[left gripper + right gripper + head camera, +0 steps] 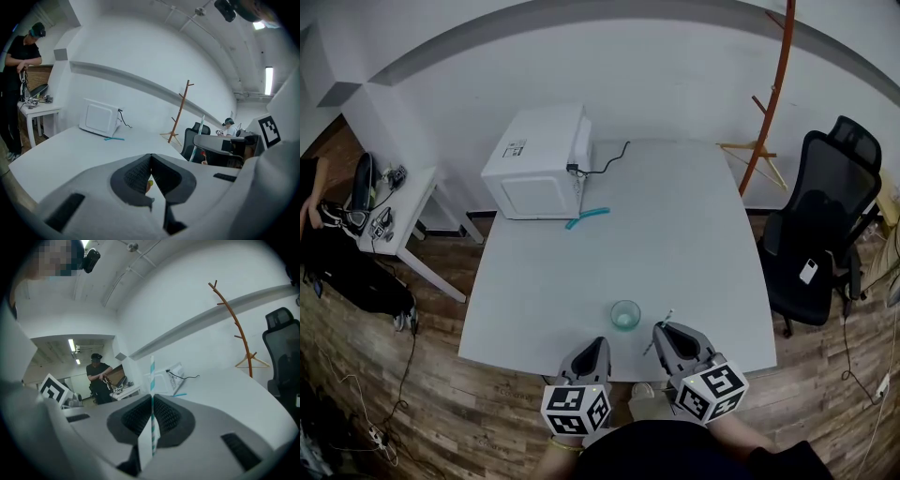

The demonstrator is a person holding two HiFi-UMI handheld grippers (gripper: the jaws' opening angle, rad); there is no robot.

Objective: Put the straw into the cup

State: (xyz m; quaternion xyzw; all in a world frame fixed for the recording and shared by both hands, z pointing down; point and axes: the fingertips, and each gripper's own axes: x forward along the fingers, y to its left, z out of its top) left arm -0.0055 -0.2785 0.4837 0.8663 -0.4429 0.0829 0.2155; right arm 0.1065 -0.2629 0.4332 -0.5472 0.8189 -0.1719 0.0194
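while the right gripper [667, 335] pinches the straw [152, 378] near-upright, the cup [625, 315] sits just left (left gripper [592, 349] closed).

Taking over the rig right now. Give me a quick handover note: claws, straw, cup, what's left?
Left claw: shut, with nothing I can make out gripped; it sits low at the table's near edge.
Right claw: shut on the teal-and-white striped straw, which sticks up past the jaws.
Cup: upright on the table, just ahead of and between the two claws, with no straw in it.
Done: the straw is in hand.
Left: bring the straw over the cup's mouth, lower it in and open the right claw.
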